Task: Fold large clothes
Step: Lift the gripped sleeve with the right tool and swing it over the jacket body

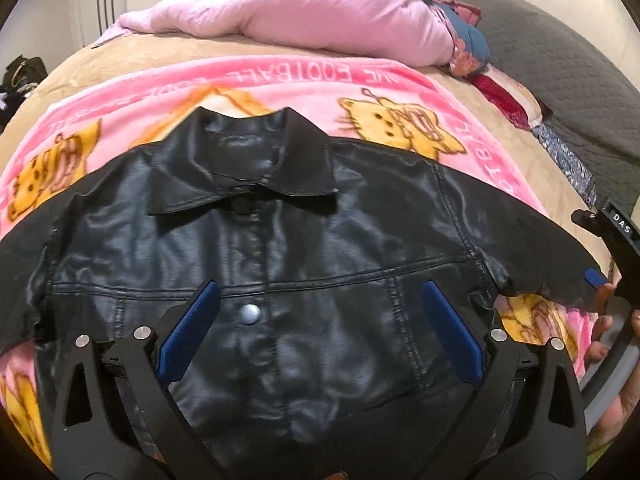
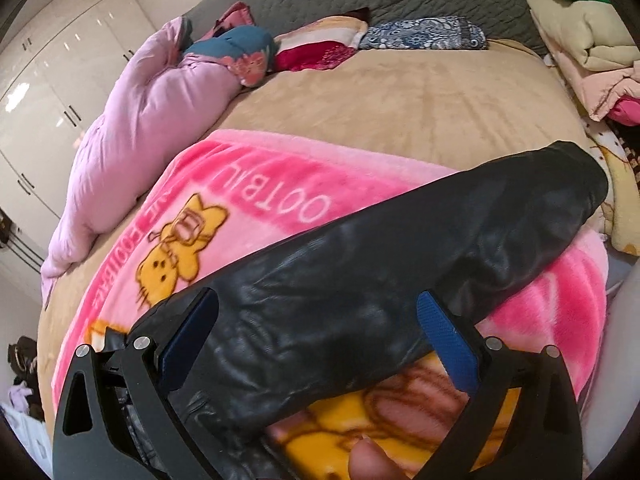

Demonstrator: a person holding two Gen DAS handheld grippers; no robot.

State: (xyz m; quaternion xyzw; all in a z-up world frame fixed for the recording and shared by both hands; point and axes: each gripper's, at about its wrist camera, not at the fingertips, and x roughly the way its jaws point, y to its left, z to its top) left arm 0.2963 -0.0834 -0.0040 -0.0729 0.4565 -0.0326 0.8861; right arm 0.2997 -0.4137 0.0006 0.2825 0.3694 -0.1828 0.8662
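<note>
**Left wrist view: jacket flat, sleeve fold pending**

The jacket (image 1: 280, 248) lies face-up mid-frame on the blanket (image 1: 304, 92). Left claw (image 1: 316, 320) wide, empty. Right claw (image 2: 324, 336) wide, straddling the sleeve (image 2: 440, 248); pinch near the cuff, then fold inward.

Soft, even room light; pale sheen glints on the black jacket (image 1: 280, 240). Around it both views bulge, edges bend into dark corners, and nearby fabric looks slightly blurred.
</note>
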